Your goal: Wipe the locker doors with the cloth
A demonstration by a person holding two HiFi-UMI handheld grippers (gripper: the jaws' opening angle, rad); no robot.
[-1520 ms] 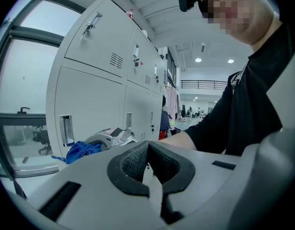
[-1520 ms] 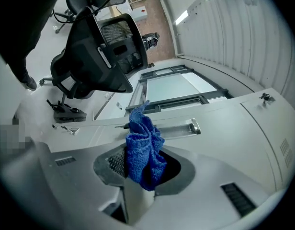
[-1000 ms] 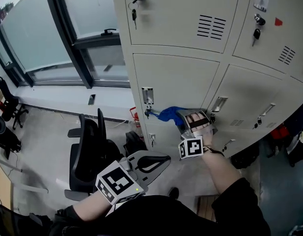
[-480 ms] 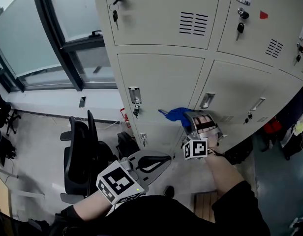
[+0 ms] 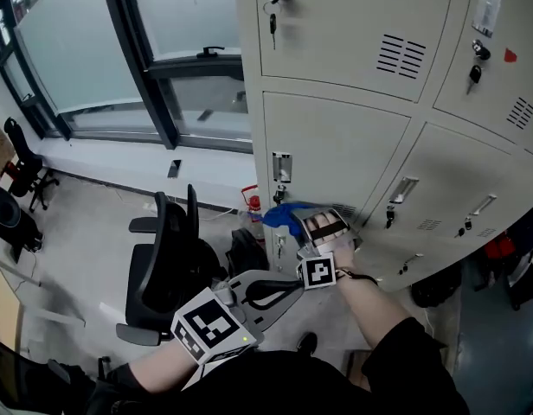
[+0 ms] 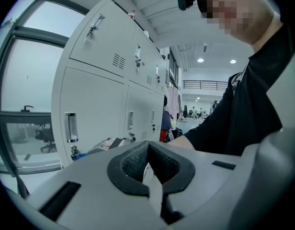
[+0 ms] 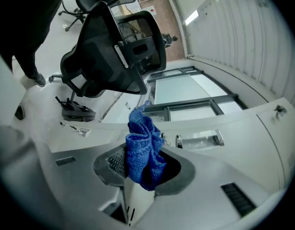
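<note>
My right gripper [image 5: 306, 221] is shut on a bunched blue cloth [image 5: 282, 215] and holds it against the lower-left beige locker door [image 5: 336, 150], just below that door's metal handle [image 5: 281, 167]. In the right gripper view the cloth [image 7: 143, 151] sticks up from between the jaws, with the handle [image 7: 200, 139] close behind it. My left gripper [image 5: 265, 290] hangs low near my body, away from the lockers. It is shut with nothing between its pads [image 6: 133, 163].
A black office chair [image 5: 167, 262] stands on the floor left of the lockers, under the window [image 5: 67, 50]. Keys hang in the upper doors' locks [image 5: 272, 17]. The neighbouring lower door [image 5: 461, 175] lies to the right. A dark bag [image 5: 247, 251] sits at the locker base.
The right gripper has slid the cloth left along the lower door, from near the door's right edge to under the handle. The left gripper has stayed put.
</note>
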